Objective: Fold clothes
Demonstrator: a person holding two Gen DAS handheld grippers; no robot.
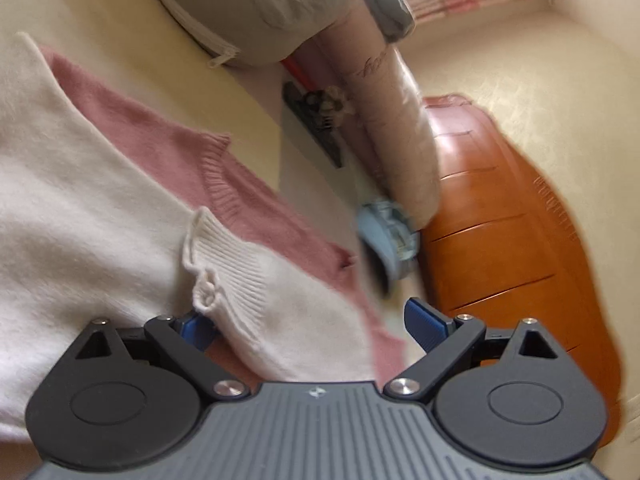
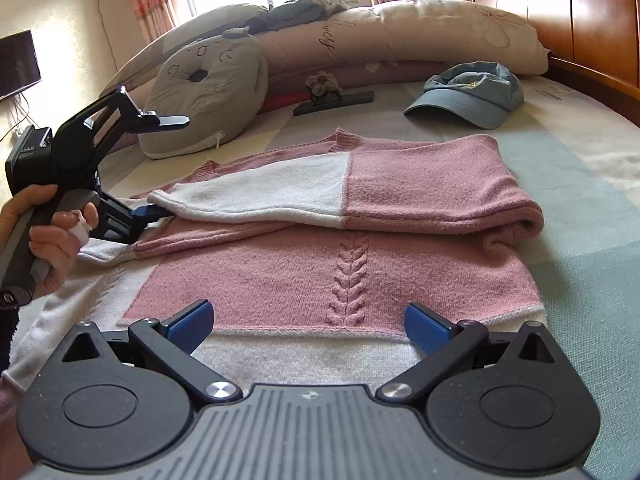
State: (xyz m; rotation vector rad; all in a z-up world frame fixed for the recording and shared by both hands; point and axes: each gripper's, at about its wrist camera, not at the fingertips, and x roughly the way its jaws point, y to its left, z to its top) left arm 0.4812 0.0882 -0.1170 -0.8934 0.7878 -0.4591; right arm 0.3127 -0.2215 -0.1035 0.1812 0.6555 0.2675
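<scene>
A pink and white knit sweater (image 2: pixel 360 256) lies on the bed, with one white and pink sleeve (image 2: pixel 304 192) folded across its chest. My left gripper (image 1: pixel 310 326) is wide open, and the sleeve's white ribbed cuff (image 1: pixel 236 264) lies between its jaws, ungripped. The same gripper shows in the right wrist view (image 2: pixel 150 211) at the sleeve's cuff end, held by a hand. My right gripper (image 2: pixel 308 326) is open and empty, hovering over the sweater's white hem (image 2: pixel 304 350).
A blue cap (image 2: pixel 468 94) lies beyond the sweater near the long pillow (image 2: pixel 400 36). A grey cushion (image 2: pixel 208 88) sits at the back left. A dark flat object (image 2: pixel 332 102) lies by the pillow. The wooden headboard (image 2: pixel 580 12) stands at the right.
</scene>
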